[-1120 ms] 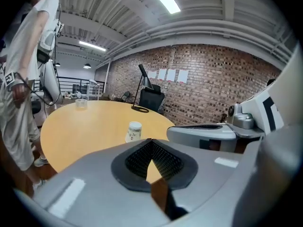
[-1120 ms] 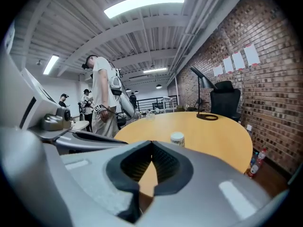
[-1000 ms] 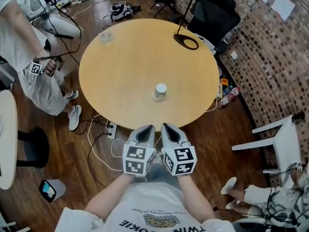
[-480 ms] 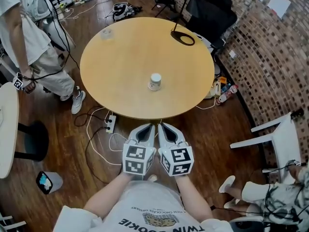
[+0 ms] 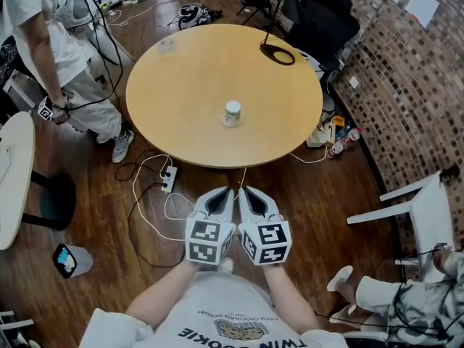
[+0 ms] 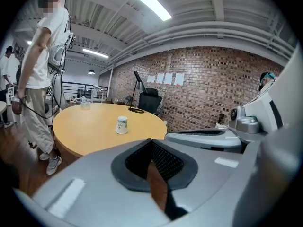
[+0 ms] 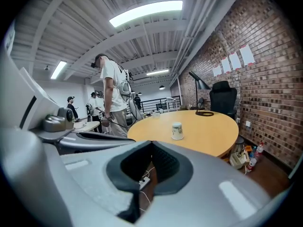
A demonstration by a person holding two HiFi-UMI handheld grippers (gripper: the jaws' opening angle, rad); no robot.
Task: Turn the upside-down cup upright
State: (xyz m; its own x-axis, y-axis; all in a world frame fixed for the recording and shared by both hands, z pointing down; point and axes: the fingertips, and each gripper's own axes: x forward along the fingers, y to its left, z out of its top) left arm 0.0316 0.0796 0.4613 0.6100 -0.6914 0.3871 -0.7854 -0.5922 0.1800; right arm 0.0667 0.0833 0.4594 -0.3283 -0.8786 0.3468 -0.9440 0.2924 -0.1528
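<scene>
Cup (image 5: 232,113) sits upside down near the middle of the round table (image 5: 181,78), with its wide mouth flat on the yellow top. It is white with a little print on its side.

You hold both grippers low in front of you, over the wood floor (image 5: 87,216). They are well apart from the table edge and from the cup. Your left gripper (image 5: 220,200) has its jaws pressed together, and nothing is in them. Your right gripper (image 5: 254,200) is the same: jaws closed tight, holding nothing. The two sit just beside each other and both point toward the cup.

A black ring (image 5: 279,53) lies at the far side of the table. A small clear cup (image 5: 166,45) stands near the far left edge. A person in white (image 5: 54,42) stands to the left of the table.
</scene>
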